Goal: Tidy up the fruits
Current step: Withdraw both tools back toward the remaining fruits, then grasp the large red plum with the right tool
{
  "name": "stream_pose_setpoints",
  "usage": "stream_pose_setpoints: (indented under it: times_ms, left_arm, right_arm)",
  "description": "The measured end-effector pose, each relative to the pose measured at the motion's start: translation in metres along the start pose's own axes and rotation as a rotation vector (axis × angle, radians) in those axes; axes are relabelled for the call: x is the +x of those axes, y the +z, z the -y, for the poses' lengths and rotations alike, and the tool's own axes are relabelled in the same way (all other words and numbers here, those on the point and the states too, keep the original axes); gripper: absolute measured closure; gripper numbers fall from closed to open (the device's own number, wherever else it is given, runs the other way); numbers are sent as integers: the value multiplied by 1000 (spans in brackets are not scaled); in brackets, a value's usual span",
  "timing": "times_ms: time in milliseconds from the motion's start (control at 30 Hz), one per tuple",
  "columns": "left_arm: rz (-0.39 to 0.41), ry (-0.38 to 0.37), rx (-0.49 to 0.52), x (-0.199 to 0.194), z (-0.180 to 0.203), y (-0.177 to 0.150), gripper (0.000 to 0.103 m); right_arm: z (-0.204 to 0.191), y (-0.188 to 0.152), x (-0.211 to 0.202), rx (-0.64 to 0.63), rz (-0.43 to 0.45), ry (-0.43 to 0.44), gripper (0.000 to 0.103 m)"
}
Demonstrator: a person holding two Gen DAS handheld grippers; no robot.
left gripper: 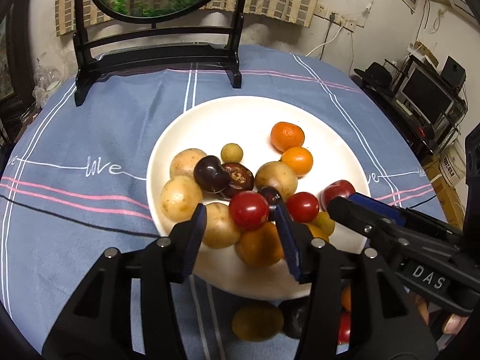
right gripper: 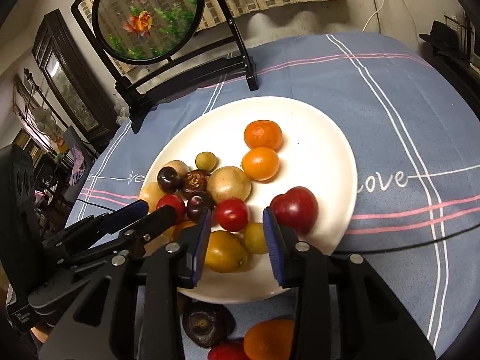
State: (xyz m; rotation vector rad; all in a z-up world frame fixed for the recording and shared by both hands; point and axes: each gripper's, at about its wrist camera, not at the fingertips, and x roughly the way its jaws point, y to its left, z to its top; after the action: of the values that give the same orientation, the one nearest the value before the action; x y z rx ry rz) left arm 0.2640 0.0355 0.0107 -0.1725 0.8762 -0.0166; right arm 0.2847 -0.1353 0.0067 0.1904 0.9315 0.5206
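Left wrist view: the left gripper point(left gripper: 241, 234) hangs over the near side of the white plate point(left gripper: 228, 111), fingers apart and empty, with a red tomato point(left gripper: 249, 210) and an orange fruit point(left gripper: 261, 244) showing in the gap.
Right wrist view: the right gripper point(right gripper: 238, 240) also stands apart and holds nothing; a yellow-orange fruit point(right gripper: 225, 250) and a small yellow-green fruit point(right gripper: 255, 237) lie between its fingers, and a red plum point(right gripper: 295, 208) sits just beside its right finger.
Fruit on the plate: potato-coloured round ones, dark cherries, tomatoes and two tangerines point(right gripper: 262, 135), heaped on the near half; the far half is bare.
Fruit off the plate: a few pieces lie on the blue tablecloth point(right gripper: 390, 105) near the plate's front rim, among them a dark brown one point(right gripper: 207, 324) and an orange one point(right gripper: 267, 342).
Step in hand: probably choosing a piece to pick; nothing is gripped yet.
Next move: each gripper would need to lower around one fruit and close gently, since round pieces can roll and neighbours touch.
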Motion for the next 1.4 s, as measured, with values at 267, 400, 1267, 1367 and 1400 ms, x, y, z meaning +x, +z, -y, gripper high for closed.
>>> stream_pose_setpoints:
  times_ms: [267,400,1267,1367,1400]
  left_arm:
    - [49,54,58,-32,1,-21,42]
    - [53,63,73,-46,1,-39,39]
    - [7,74,69,-78,-12,-144,26]
    - [7,76,70,-78,-14,-146,24]
    - [6,75,65,-77,-16,-146,24]
  right_arm:
    - [-4,-29,-36,-53,47,-43,54]
    - [-1,-47,-55,-69,81,-73,45]
    - [-16,-126,-48,-153,-36,-131,43]
    - [-21,-128,-38,-171,-57,-144,43]
    - [-23,-128,-36,-176,-63,-149,43]
